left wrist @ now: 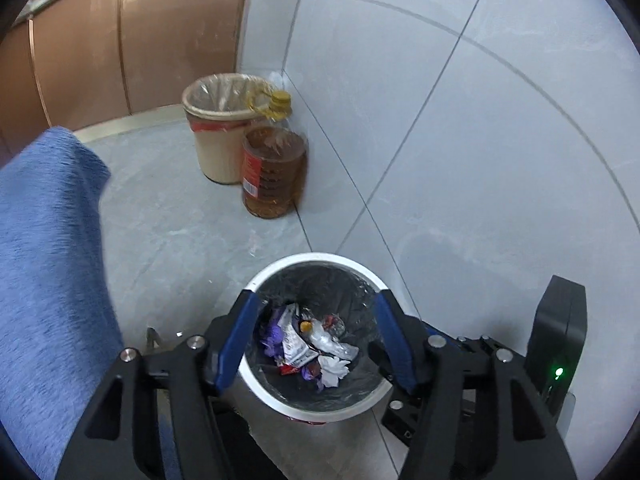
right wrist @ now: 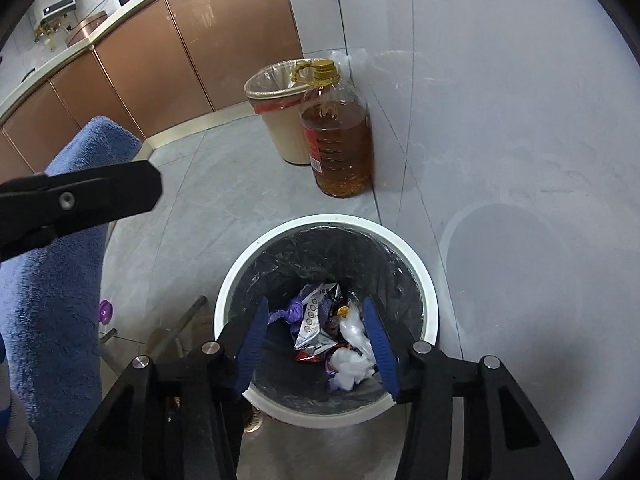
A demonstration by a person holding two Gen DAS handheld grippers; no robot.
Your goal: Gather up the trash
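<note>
A white-rimmed trash bin [left wrist: 316, 258] [right wrist: 328, 220] with a black liner stands on the grey floor against the tiled wall. At its bottom lies a trash pile [left wrist: 308, 348] [right wrist: 316, 328]: foil wrappers, purple scraps, white crumpled paper and a clear bottle with a yellow cap. My left gripper [left wrist: 318, 296] hangs above the bin mouth, open, its blue pads [left wrist: 236, 344] bare. My right gripper [right wrist: 316, 303] points down into the same bin, open, nothing between its fingers. The right gripper's black body [left wrist: 556, 340] shows at the right edge of the left wrist view.
A beige bin [left wrist: 216, 136] [right wrist: 280, 120] with a clear liner and a large oil bottle [left wrist: 274, 172] [right wrist: 340, 140] stand farther along the wall. A blue fluffy cloth [left wrist: 48, 260] [right wrist: 52, 300] fills the left side. Copper cabinet doors [right wrist: 200, 40] line the back.
</note>
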